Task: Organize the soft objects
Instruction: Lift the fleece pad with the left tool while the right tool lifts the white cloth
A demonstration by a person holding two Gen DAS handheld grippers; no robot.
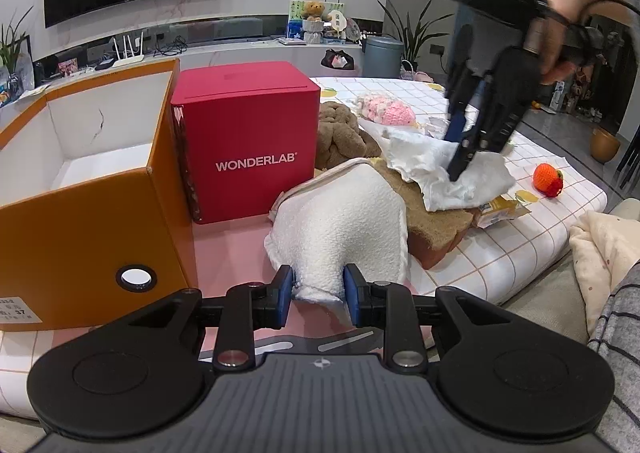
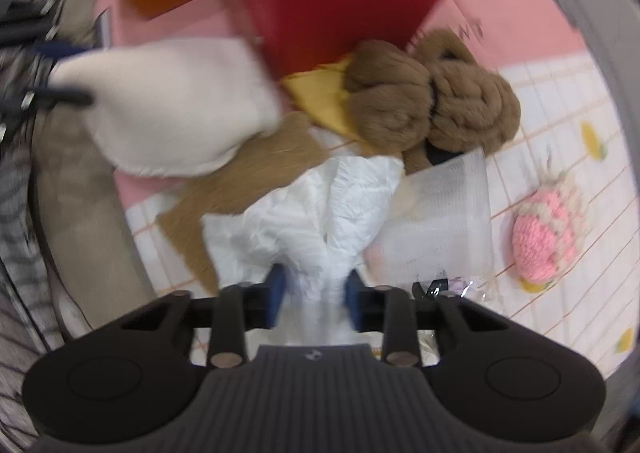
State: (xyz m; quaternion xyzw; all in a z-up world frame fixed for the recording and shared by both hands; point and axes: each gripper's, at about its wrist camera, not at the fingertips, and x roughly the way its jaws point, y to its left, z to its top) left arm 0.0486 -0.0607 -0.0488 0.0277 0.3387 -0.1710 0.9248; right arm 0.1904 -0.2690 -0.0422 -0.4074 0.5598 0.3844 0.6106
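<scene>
Blue pads (image 1: 285, 285) of the left gripper (image 1: 318, 289) pinch the near, narrow end of a white fleecy stuffed cushion (image 1: 340, 221). Its long axis runs from the gripper away toward the far side, and its wide end leans on a flat brown felt slab (image 1: 436, 213).

Right gripper (image 2: 314, 289), pointing down, has its pads pressed on a gathered fold of crumpled white tissue cloth (image 2: 304, 221); the cloth fans out from the pinch over the brown slab. In the left view this gripper (image 1: 460, 161) sits at the cloth's right part, held by a hand (image 1: 568, 13).

Left of the pile: red cardboard cube box marked WONDERLAB (image 1: 244, 141), then an open orange cardboard box (image 1: 80, 213), on a pink mat (image 1: 228, 253).

Beyond: brown knotted plush bundle (image 2: 432, 109), pink crocheted ball (image 2: 548, 237), and an orange crocheted toy (image 1: 548, 179) at right on the white checked sheet (image 1: 520, 245).
</scene>
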